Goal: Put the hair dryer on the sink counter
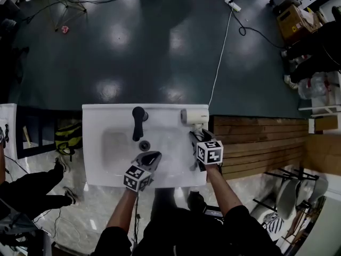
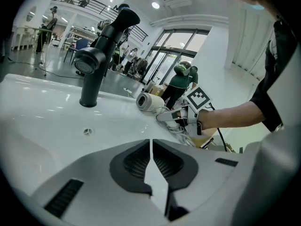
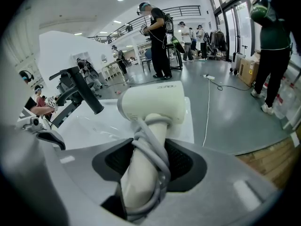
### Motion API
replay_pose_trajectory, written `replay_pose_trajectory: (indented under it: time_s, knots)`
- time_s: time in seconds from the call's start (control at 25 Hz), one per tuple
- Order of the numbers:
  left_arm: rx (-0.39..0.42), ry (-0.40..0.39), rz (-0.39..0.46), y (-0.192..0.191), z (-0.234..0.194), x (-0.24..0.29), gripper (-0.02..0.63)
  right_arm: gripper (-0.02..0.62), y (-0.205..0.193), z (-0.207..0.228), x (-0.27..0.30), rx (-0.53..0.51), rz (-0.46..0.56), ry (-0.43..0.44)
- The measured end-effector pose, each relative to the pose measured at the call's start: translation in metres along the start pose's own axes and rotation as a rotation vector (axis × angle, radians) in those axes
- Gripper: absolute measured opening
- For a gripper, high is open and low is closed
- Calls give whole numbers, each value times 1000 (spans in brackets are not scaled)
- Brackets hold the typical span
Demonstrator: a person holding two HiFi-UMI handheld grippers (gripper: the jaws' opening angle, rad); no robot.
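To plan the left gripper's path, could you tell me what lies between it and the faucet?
Only the drain, in the basin, lies between the left gripper and the faucet; the head view and left gripper view both show it.

White hair dryer (image 1: 195,116), black faucet (image 1: 138,122), white sink counter (image 1: 96,167)

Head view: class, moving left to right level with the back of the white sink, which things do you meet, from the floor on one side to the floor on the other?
yellow-green bag → black faucet → hair dryer → wooden boards
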State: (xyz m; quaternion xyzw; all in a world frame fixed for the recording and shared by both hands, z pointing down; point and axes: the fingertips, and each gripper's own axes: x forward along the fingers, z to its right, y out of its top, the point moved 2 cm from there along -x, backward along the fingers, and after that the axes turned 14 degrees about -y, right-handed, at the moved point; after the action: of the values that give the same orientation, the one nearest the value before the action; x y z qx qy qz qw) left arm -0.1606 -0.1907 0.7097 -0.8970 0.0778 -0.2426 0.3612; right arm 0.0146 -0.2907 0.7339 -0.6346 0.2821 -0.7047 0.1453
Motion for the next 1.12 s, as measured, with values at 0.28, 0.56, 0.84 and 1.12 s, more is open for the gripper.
replay_pose_trajectory:
  time_s: [0.28, 0.56, 0.84, 1.12]
  knots:
    - [-4, -6, -18, -6, 3, -2, 25, 222, 1, 1, -2, 3, 19, -4]
    - [2, -8, -8, -5, 11, -4, 25, 222, 6, 2, -9, 4, 45, -4]
    - [-6, -10, -11, -6, 20, -4, 25, 195, 7, 3, -17, -24, 60, -20]
    - [9, -15, -7, -7, 28, -2, 25, 193, 9, 5, -23, -29, 77, -21]
